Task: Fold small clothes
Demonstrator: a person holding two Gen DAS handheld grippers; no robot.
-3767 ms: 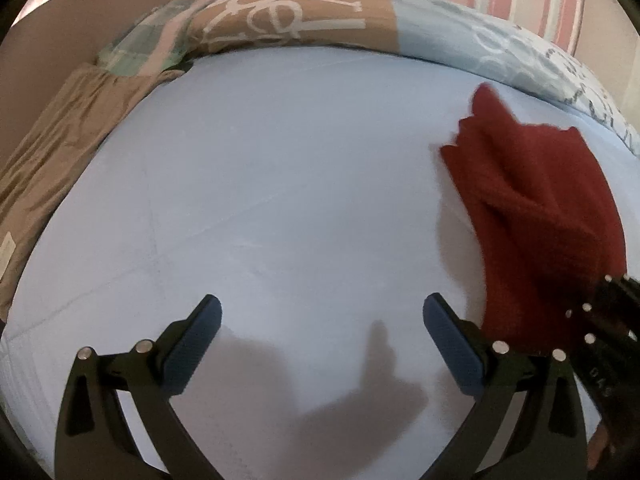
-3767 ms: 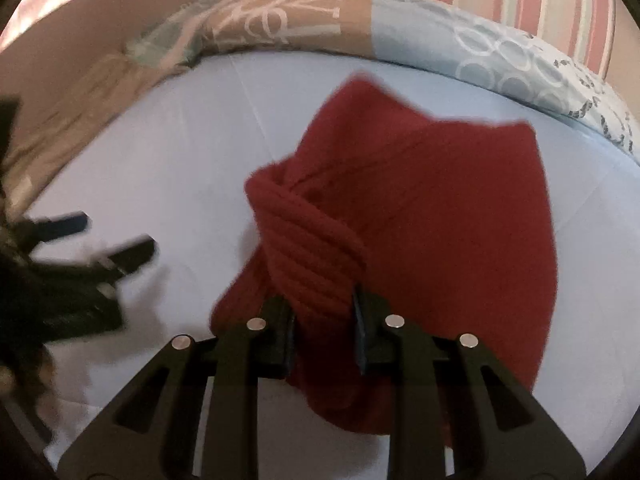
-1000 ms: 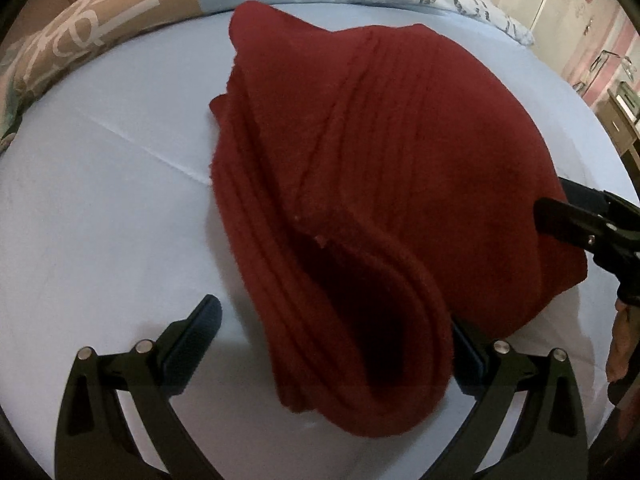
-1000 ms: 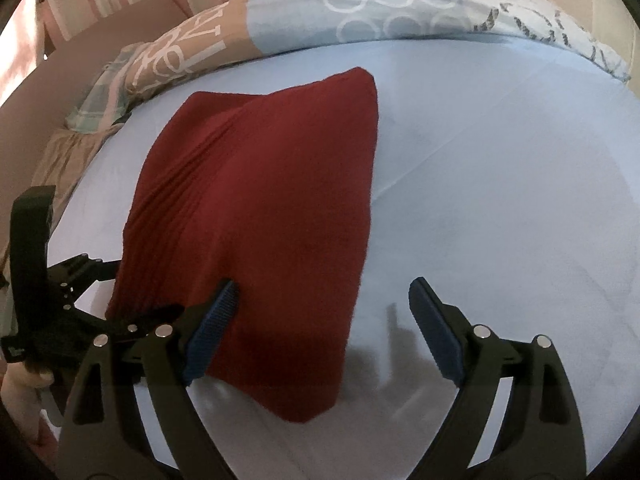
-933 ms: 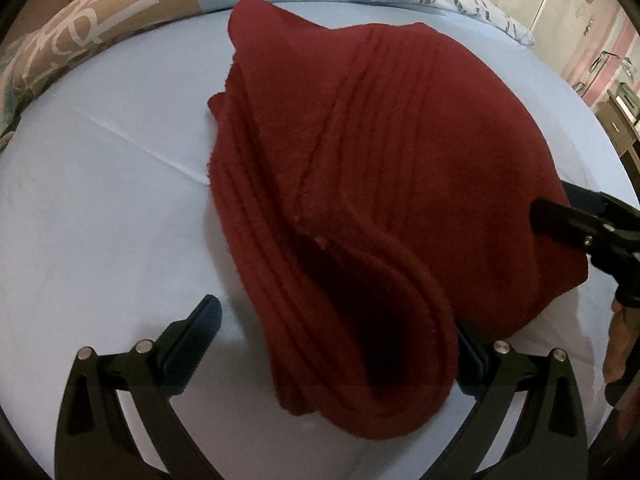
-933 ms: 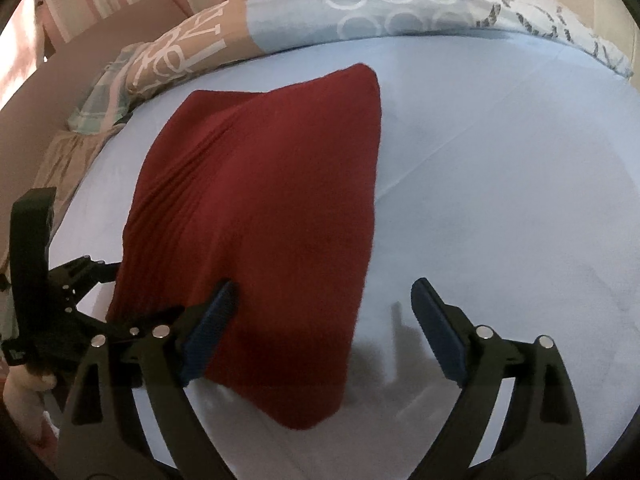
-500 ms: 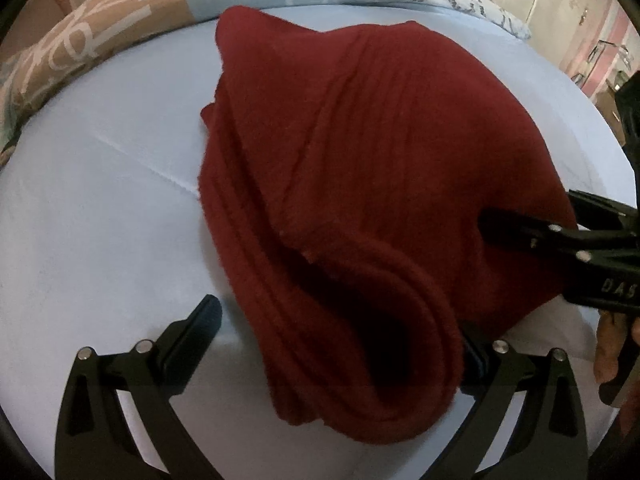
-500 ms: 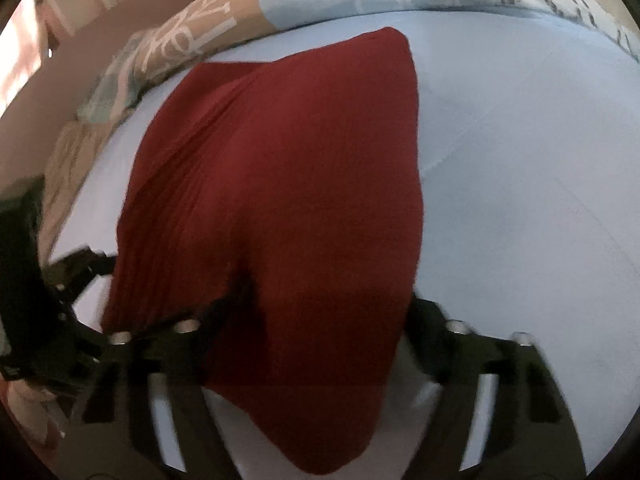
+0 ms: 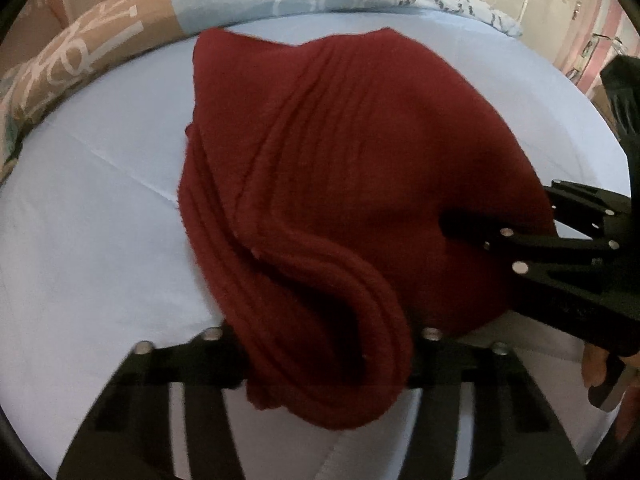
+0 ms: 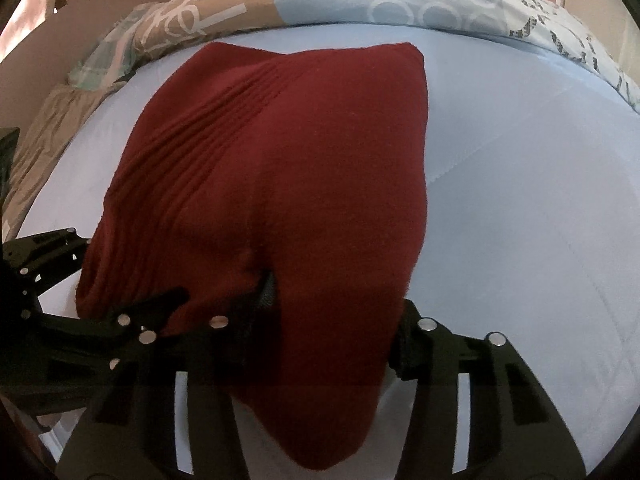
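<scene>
A dark red knitted garment (image 9: 360,168) lies folded on the pale blue bed sheet (image 9: 88,208). My left gripper (image 9: 324,356) has closed in around its near rolled edge, and the cloth fills the gap between the fingers. The garment also shows in the right wrist view (image 10: 288,184). My right gripper (image 10: 332,328) has closed in on its near corner, with cloth between the fingers and covering the pads. Each gripper shows in the other's view, the right one at the right of the left wrist view (image 9: 560,248) and the left one at the lower left of the right wrist view (image 10: 80,320).
A patterned duvet (image 10: 320,4) in tan, light blue and white lies along the far edge of the bed. A beige cloth (image 10: 36,152) hangs at the left side. A striped wall is behind. Furniture stands at the far right in the left wrist view (image 9: 600,20).
Both grippers were open beside the garment half a second ago. Both have now moved in and narrowed onto its near edge.
</scene>
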